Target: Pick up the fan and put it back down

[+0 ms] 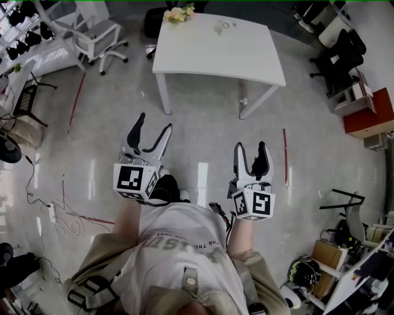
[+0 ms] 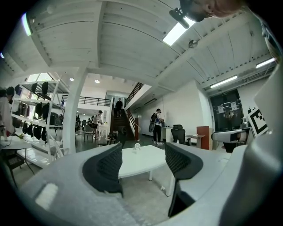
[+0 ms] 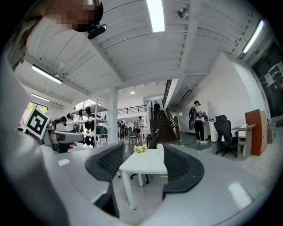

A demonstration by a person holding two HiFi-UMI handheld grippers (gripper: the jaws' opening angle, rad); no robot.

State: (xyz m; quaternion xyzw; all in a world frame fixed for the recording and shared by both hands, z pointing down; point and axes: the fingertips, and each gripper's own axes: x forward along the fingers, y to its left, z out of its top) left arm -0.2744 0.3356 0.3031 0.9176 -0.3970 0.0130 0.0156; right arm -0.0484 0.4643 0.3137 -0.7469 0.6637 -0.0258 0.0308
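**tinkerdan:** How far has the person got with the fan job? Looks to me like nothing's started.

**moss_42:** Pretty much. The fan is that small white round thing on the far part of the white table, not far from the flowers at the back edge. It looks upright in the gripper views, though it's tiny in every shot. Nothing is touching it.

**tinkerdan:** And the claws?

**moss_42:** Both released. The left gripper has its jaws spread wide with only air between them, and its own camera just frames the table and the fan through the gap. Same for the right gripper: jaws apart, nothing in them. Both are held out level in front of the person, over bare floor, well short of the table.

**tinkerdan:** So all of it is left?

**moss_42:** I'd say so. The person has to walk up to the table, reach to the far side, close on the fan, lift it, then set it back down. None of that shows as done. I can't call which hand goes for it. The fan sits a bit more toward the right gripper's side in the head view, so that'd be my guess. The reach across the tabletop could be the awkward bit, since the fan is near the far edge.
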